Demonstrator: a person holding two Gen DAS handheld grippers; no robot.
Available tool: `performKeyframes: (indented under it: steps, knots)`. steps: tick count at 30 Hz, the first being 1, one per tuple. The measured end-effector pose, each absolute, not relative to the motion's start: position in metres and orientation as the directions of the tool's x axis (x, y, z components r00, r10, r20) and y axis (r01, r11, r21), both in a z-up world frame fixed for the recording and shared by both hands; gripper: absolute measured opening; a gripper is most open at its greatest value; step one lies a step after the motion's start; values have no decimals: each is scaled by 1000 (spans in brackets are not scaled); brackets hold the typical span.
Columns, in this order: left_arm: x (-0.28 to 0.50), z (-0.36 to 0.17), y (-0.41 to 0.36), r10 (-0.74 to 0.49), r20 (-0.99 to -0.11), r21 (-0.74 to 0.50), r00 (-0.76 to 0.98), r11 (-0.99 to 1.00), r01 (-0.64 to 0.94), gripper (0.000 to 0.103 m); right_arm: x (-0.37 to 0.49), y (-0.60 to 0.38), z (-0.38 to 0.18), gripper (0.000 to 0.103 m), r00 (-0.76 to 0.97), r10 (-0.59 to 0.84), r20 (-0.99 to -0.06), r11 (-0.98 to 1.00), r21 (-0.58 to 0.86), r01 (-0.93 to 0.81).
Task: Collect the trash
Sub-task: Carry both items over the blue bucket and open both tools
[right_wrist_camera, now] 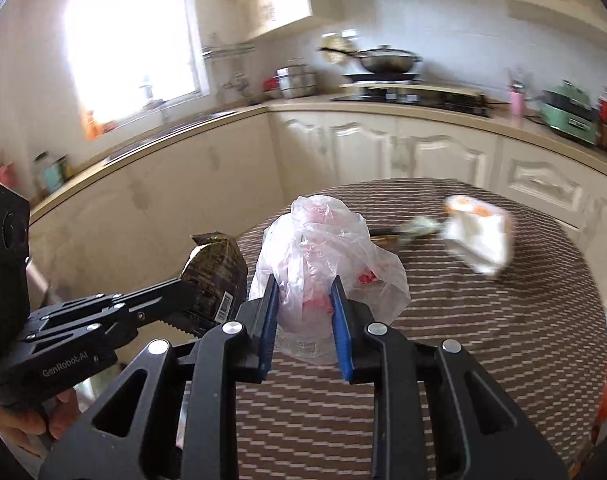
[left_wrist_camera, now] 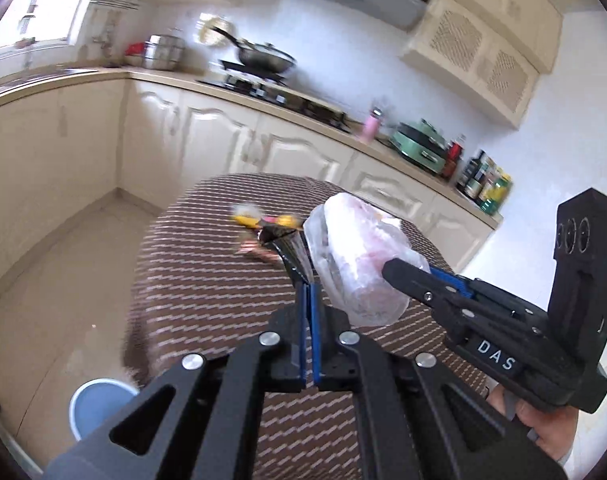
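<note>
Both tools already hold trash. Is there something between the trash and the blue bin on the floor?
Nothing visible blocks it. The left tool grips a dark wrapper, the right tool a clear plastic bag, both over the table. The blue bin stands open on the floor beside the table's edge.

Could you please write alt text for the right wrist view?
The right gripper clamps a crumpled clear plastic bag above a striped tablecloth. Beside it, the left gripper grips a dark wrapper.

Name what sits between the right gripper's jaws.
A crumpled clear plastic bag with pink inside, pinched by the right gripper; seen in the right wrist view.
</note>
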State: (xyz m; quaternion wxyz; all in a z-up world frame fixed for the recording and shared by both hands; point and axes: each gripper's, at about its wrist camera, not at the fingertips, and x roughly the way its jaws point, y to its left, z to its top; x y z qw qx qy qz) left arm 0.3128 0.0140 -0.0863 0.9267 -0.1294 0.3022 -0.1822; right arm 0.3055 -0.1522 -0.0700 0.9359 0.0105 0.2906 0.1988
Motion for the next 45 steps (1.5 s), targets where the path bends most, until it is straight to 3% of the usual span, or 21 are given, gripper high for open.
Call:
performKeyframes:
  steps: [6, 14, 20, 28, 36, 41, 45]
  knots:
    - [276, -102, 94, -303, -534, -356, 789, 927, 116, 1, 296, -65, -84, 23, 659, 488, -573, 846, 124, -519]
    - [246, -163, 190, -119, -652, -318, 749, 939, -127, 1, 297, 40, -141, 23, 492, 554, -672, 749, 144, -646]
    - [246, -232, 234, -94, -745, -331, 661, 912, -242, 1, 303, 94, -208, 23, 394, 508, -766, 718, 124, -685]
    - [273, -326, 262, -151, -841, -357, 519, 876, -323, 1, 325, 118, -295, 23, 325, 388, -862, 736, 77, -672]
    - [314, -366, 268, -181, -872, -361, 456, 866, -347, 3, 347, 126, -332, 23, 289, 340, -895, 759, 80, -646]
    - [323, -369, 269, -188, -873, -367, 450, 861, -352, 31, 355, 129, -343, 23, 279, 331, -902, 768, 86, -635]
    - [312, -373, 281, -187, -866, -386, 464, 840, -381, 41, 356, 133, -347, 23, 268, 335, -903, 769, 98, -631]
